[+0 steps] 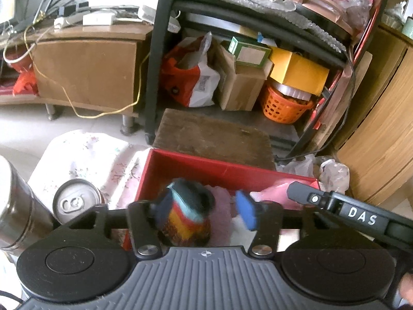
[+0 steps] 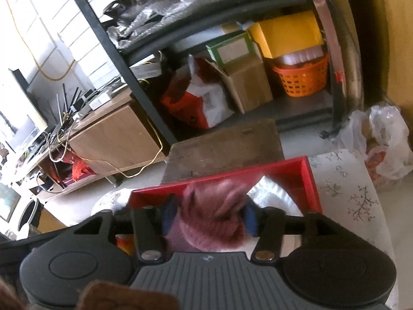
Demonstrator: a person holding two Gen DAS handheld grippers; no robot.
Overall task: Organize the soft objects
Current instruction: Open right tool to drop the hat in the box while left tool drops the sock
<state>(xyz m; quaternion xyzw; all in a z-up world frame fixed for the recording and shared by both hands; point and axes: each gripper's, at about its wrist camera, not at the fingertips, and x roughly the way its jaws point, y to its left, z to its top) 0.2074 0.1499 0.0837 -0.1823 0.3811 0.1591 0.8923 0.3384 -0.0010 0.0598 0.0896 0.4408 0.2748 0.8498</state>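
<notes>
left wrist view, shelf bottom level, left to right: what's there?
red-and-white bag → brown cardboard box with a green box on top → orange basket under a yellow box.

A striped knit piece [image 1: 187, 215] — navy, teal, red, yellow — sits bunched at the red box's [image 1: 206, 166] near-left edge; a fuzzy pink knit [image 2: 214, 217] lies heaped inside, beside it.
</notes>
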